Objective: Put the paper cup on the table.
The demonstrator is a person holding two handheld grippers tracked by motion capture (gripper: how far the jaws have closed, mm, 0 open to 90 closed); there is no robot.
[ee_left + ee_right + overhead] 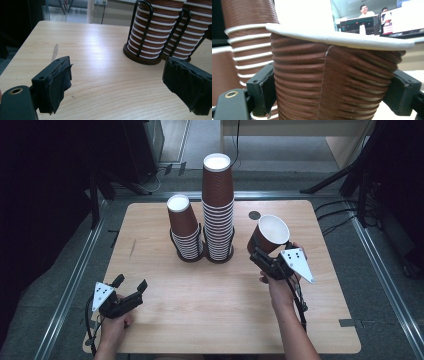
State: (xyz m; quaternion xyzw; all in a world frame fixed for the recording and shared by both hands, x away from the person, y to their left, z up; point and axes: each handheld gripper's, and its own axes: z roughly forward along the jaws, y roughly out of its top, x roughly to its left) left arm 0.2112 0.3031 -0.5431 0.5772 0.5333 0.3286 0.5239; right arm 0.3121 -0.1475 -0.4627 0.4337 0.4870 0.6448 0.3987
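1. High view had my right gripper [264,256] at the right side of the counter [215,320], its jaws closed on the ribbed wall of a single brown paper cup [270,234], held clear of the surface, mouth up and tipped toward me
2. Right gripper view confirmed the hold: the cup [332,82] sat between both black jaws, pads pressed against its sides below the white rim, with the tall stack [247,37] just behind it to the left
3. My left gripper [131,290] rested low near the front left corner of the counter, jaws spread wide and holding nothing; in the left gripper view only bare wood lay between them, with the wire holders [147,53] further ahead
4. Two stacks of upturned cups stood in the black holders at the middle back: the short stack [184,227] on the left and the tall stack [218,205] touching beside it
5. I judged the step in hand to be carrying one loose cup, either toward a stack or away from it; I could not tell which
6. If it was to join a stack, the next move would call for turning the cup mouth down, centring it over a stack's top, and lowering straight so the holder did not tip
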